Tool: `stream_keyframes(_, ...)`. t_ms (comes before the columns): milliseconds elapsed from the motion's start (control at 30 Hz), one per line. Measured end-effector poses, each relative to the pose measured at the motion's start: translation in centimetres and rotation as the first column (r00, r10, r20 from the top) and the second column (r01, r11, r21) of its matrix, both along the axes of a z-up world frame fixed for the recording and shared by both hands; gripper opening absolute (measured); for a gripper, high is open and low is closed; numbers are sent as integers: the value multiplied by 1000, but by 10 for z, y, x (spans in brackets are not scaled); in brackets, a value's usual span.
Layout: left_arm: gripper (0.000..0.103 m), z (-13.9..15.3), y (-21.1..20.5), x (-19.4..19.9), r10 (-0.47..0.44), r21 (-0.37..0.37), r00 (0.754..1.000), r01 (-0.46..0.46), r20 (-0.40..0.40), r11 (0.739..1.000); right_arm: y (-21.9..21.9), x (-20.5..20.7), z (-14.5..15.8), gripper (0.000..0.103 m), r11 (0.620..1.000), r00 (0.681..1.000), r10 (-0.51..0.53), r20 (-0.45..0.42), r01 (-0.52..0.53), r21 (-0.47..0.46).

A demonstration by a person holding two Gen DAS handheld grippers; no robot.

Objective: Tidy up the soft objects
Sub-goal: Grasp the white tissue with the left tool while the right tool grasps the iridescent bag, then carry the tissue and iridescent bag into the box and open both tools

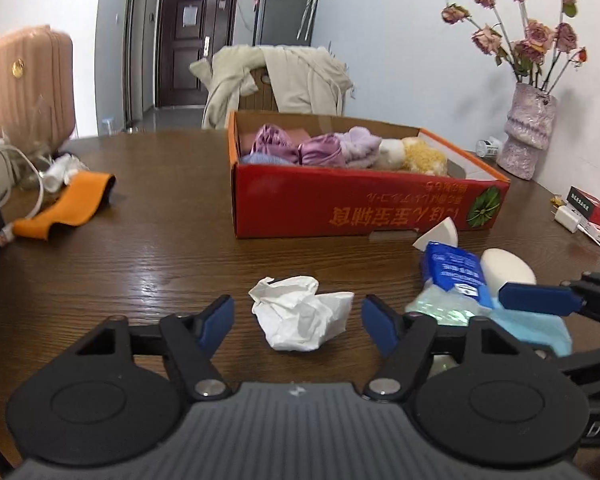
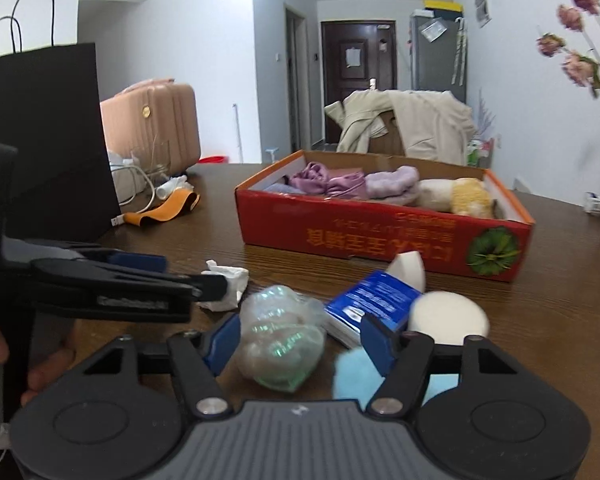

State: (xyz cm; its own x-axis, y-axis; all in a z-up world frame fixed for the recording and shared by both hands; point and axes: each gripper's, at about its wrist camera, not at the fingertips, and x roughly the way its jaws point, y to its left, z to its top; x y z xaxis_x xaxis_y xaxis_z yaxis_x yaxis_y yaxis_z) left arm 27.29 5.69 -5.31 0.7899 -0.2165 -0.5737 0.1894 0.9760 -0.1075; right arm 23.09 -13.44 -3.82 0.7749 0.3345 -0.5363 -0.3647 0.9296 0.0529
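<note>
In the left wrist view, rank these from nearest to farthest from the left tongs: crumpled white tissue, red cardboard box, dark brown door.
1. Crumpled white tissue: between the left tongs' open blue pads, untouched.
2. Red cardboard box: mid-table, beyond the tissue, slightly right.
3. Dark brown door: far back of the room, left of centre.
</note>
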Motion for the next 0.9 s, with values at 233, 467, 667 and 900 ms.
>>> stream_keyframes(233, 26, -12, 6, 15, -1, -47, 998, -2, -65, 999, 11, 19, -17, 40, 999, 998, 41, -56, -41, 0)
stream_keyframes(467, 14, 1, 4, 3, -6, -39, 999, 4, -49, 999, 12, 17, -16, 32, 999, 997, 46, -54, -46, 4)
stream_keyframes(667, 14, 37, 0, -36, -6, -66, 999, 8, 36, 998, -3, -5, 6, 31, 998, 1000, 24, 8, -24, 50)
stream_keyframes(900, 14, 71, -13, -80, -18, -79, 993, 27, 116, 996, -35, -44, 37, 32, 995, 994, -33, 103, 23, 95)
